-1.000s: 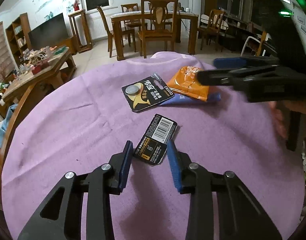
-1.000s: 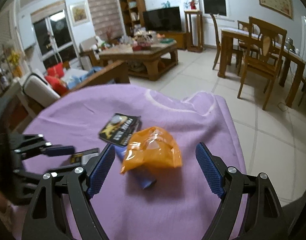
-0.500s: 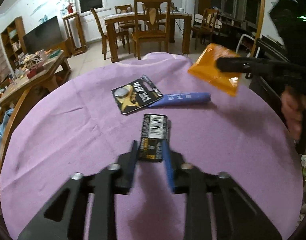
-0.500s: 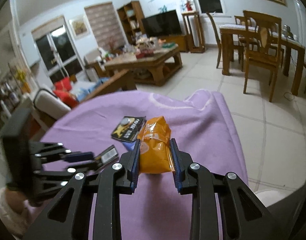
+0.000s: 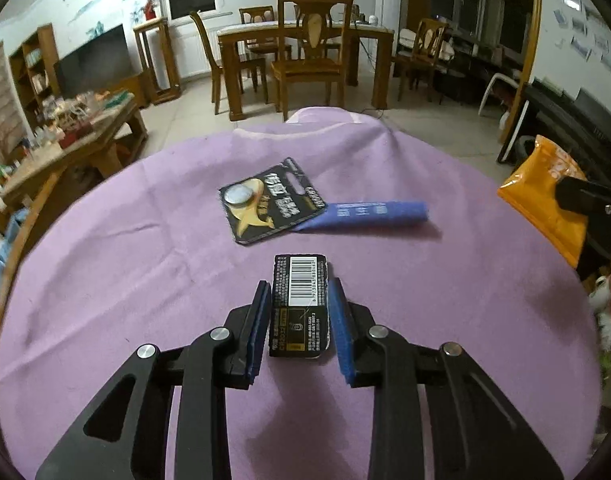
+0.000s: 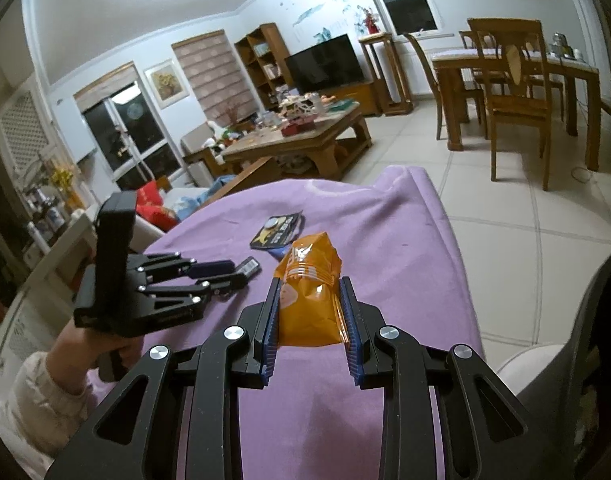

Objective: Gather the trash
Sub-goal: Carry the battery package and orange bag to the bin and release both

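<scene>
Orange packet is clamped between the right gripper pads, lifted clear of the purple cloth, out past the table's right edge in the left view. Black card with a barcode sits between the left gripper pads, jaws narrowed onto its edges; contact looks made on both sides, but whether it is off the cloth cannot be told.

Progress, as a judgement: 2 of 4 visible items are in hand. Left on the cloth: battery blister card and blue wrapper, touching, the card overlapping the wrapper's end. No bin shows in either view, so nothing counts as collected yet.

View differences:
- Left wrist view shows the wrapper's full length and the barcode; the right one shows only a sliver of blue behind the packet.
- Right wrist view shows the left gripper from the side, plus the hand and sleeve holding it.
</scene>
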`<state>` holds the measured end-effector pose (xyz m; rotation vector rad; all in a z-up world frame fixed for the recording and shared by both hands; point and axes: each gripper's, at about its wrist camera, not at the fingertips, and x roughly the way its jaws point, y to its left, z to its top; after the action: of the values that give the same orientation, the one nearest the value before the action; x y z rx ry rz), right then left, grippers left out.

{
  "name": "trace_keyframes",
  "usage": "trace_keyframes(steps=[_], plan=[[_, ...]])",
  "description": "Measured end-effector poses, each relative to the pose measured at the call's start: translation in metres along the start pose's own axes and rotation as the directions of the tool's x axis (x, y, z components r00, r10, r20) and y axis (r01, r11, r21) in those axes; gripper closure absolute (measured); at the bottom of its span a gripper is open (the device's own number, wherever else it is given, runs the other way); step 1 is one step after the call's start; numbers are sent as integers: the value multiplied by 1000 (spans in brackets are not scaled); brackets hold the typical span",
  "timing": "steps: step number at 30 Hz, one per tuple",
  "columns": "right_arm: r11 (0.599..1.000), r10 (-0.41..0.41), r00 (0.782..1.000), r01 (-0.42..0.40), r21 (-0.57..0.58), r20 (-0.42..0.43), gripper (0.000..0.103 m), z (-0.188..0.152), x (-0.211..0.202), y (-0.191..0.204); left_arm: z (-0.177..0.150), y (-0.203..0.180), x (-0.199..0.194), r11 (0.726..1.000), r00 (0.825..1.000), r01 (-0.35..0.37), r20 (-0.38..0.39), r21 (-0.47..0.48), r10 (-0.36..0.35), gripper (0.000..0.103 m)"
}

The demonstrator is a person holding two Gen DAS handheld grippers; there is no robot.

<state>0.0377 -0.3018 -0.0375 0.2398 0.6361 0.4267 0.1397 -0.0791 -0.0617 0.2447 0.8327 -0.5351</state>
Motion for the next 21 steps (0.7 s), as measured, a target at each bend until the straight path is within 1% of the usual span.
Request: trace_keyframes(steps=[1, 4, 6, 8, 10, 13, 15, 16, 18, 20, 21], plan=[[1000, -4, 1000, 4, 4, 14, 75, -1, -6, -2, -1, -1, -6, 1000, 1000, 20, 18, -19, -20, 74], [999, -28, 996, 25, 27, 83, 75, -1, -33, -12, 2, -10, -24, 999, 997, 40, 75, -35, -37, 74], [997, -67, 986, 59, 56, 152, 75, -3, -60, -22, 7, -18, -36, 996, 991, 73, 120, -47, -67, 74], [992, -116, 971, 101, 79, 209, 75, -4, -82, -32, 16, -36, -49, 994, 981, 102, 169, -34, -95, 74], [984, -162, 951, 137, 112, 262, 75, -6, -108, -45, 26, -59, -59, 991, 969, 134, 209, -3, -131, 74], [965, -245, 910, 195, 176, 335, 75, -15, -149, -70, 40, -98, -65, 981, 950, 189, 244, 53, -196, 74], [951, -292, 886, 228, 210, 360, 75, -21, -171, -85, 46, -123, -64, 972, 939, 214, 254, 93, -231, 74], [945, -310, 877, 241, 223, 366, 75, -24, -178, -92, 50, -140, -62, 965, 932, 235, 255, 115, -257, 74], [927, -357, 853, 272, 259, 380, 75, -33, -200, -108, 57, -168, -55, 951, 920, 272, 251, 148, -302, 74], [911, -392, 837, 296, 287, 382, 75, -44, -215, -124, 61, -190, -48, 939, 911, 297, 243, 172, -332, 74], [904, -408, 829, 307, 299, 382, 75, -47, -220, -131, 65, -206, -43, 929, 904, 317, 237, 190, -356, 74]])
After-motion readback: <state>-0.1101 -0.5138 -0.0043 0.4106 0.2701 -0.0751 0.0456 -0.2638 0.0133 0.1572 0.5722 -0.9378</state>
